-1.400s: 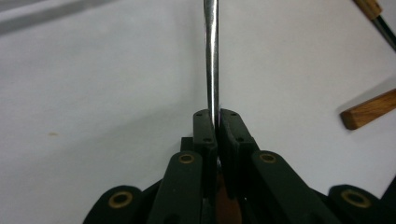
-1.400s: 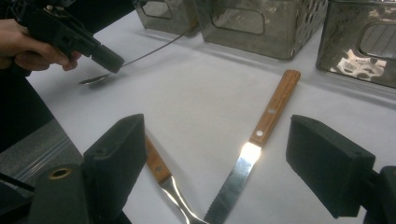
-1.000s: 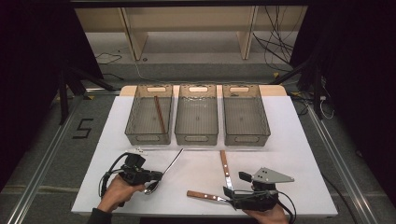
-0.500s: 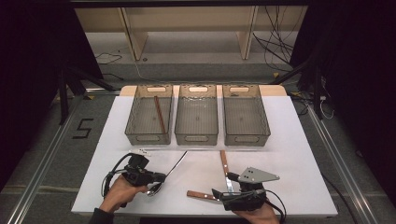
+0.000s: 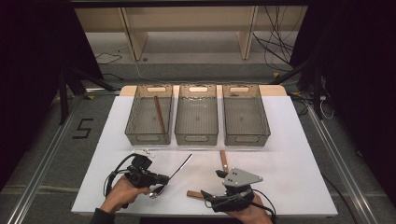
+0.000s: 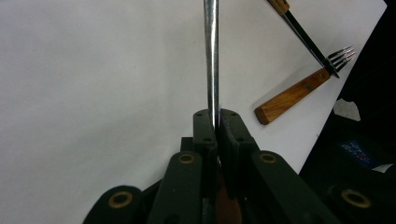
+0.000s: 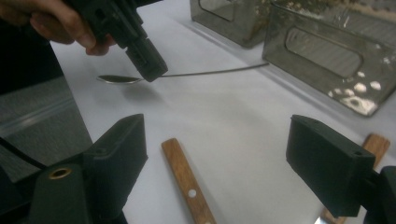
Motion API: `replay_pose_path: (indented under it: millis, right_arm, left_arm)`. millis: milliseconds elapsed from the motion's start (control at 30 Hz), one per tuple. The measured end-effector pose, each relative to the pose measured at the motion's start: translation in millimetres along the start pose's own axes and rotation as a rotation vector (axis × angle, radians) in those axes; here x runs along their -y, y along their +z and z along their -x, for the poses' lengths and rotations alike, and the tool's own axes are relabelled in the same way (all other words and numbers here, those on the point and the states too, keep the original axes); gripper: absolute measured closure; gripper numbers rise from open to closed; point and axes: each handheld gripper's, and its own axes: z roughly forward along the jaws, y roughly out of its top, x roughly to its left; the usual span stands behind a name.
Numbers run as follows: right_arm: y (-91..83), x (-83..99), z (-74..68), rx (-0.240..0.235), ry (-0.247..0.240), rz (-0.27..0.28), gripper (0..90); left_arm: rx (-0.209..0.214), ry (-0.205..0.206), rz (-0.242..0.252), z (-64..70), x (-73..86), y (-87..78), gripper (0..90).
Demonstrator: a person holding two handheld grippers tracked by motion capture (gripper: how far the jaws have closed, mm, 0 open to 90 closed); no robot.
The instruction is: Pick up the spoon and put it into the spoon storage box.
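Where my left gripper point(image 6: 215, 122) closes, its jaws are pressed together on the thin steel handle of a spoon point(image 5: 176, 171), pinched near the bowl end; in the right gripper view the spoon point(image 7: 187, 74) hangs level just above the white table point(image 5: 289, 163), bowl toward my left hand point(image 5: 122, 193), handle pointing toward the bins. My right gripper point(image 7: 215, 158) has its jaws spread wide and holds nothing; between them lies the wooden handle of a fork point(image 7: 187, 184), flat on the table. From the left gripper view, that fork point(image 6: 299, 91) shows its tines at the table's near edge, and the dark blade of a wooden-handled knife point(image 6: 303, 35) crosses over them. From the high view, the knife point(image 5: 224, 160) lies just ahead of my right gripper point(image 5: 219, 198), its wooden handle toward the bins, and the fork point(image 5: 194, 194) lies near the front edge between my two hands. Beyond stand three clear plastic bins in a row: the left bin point(image 5: 148, 136) holds one brown stick-like piece point(image 5: 160, 114) that I cannot identify, next comes the middle bin point(image 5: 196, 136), then the right bin point(image 5: 246, 136).
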Motion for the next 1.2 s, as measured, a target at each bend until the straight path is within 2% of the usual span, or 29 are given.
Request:
replay_pose_path:
  millis: [133, 267, 400, 533, 633, 767, 800, 833, 867, 1000, 1133, 1200]
  right_arm:
    - [9.9, -6.0, -13.7, 0.011, -0.125, -0.023, 20.7]
    - [21.0, -9.8, -29.3, 0.064, -0.313, -0.045, 20.8]
    - [32.4, -11.3, -40.5, 0.101, -0.459, -0.061, 22.3]
    - [45.3, -8.8, -52.9, 0.140, -0.631, -0.087, 23.4]
    - [53.6, -5.3, -62.0, 0.180, -0.721, -0.103, 25.6]
    - [58.7, -2.5, -65.4, 0.222, -0.850, -0.115, 30.6]
    - [59.8, -1.0, -67.2, 0.243, -0.844, -0.116, 31.8]
    - [60.8, -0.3, -67.6, 0.257, -0.865, -0.111, 33.0]
    - [61.4, 0.6, -68.6, 0.262, -0.872, -0.120, 34.5]
    - [65.8, 3.4, -71.2, 0.290, -0.954, -0.133, 40.6]
    - [68.8, 6.6, -73.5, 0.315, -1.012, -0.141, 47.8]
    - [69.5, 7.7, -74.9, 0.317, -1.025, -0.149, 51.0]
  left_arm:
    - [0.010, 0.007, -0.007, 4.2, -0.7, 0.0, 85.4]
    - [0.019, 0.031, -0.022, 9.5, -2.1, -0.1, 85.4]
    - [0.029, 0.050, -0.033, 16.4, -3.5, -0.7, 85.4]
    - [0.042, 0.076, -0.047, 23.2, -5.1, -1.1, 85.4]
    - [0.044, 0.091, -0.055, 27.1, -5.9, -1.7, 85.4]
    - [0.051, 0.097, -0.063, 31.3, -6.0, -0.3, 85.4]
    - [0.051, 0.104, -0.068, 32.3, -6.1, 0.2, 85.4]
    - [0.054, 0.104, -0.072, 33.7, -6.2, 0.8, 85.4]
    - [0.056, 0.115, -0.078, 34.6, -6.6, 1.2, 85.4]
    - [0.064, 0.129, -0.093, 39.4, -7.2, 3.4, 85.4]
    - [0.072, 0.145, -0.106, 44.0, -7.6, 4.4, 85.4]
    - [0.076, 0.151, -0.115, 46.4, -7.8, 4.8, 85.3]
